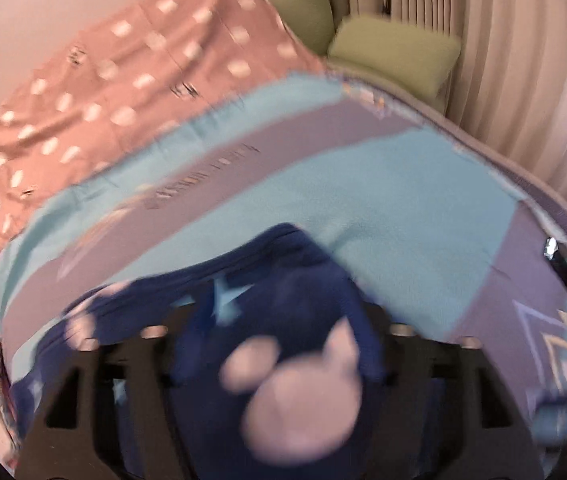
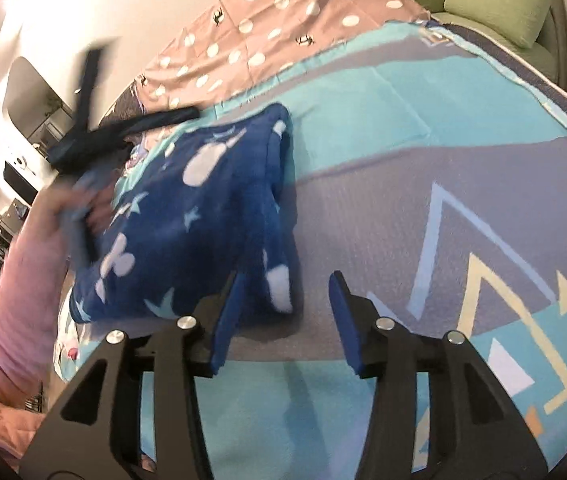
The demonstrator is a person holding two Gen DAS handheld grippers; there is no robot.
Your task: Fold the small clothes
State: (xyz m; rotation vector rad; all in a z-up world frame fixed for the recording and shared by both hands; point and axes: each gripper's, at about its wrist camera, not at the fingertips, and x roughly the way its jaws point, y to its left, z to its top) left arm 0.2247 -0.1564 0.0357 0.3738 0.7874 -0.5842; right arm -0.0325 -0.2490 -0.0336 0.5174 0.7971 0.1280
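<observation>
Where it lies folded, navy fleece garment [image 2: 203, 216] shows pale stars.

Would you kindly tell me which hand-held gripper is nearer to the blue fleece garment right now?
Left. The left hand-held gripper is right over the blue fleece garment, which fills the space between its fingers. The right hand-held gripper is open beside the garment's near edge, nothing between its fingers.

Bed [image 2: 463, 152] with teal-and-grey cover, dotted pink sheet [image 2: 283, 20] at far end, folded blue garment [image 2: 203, 208] (star-patterned) lying on it
</observation>
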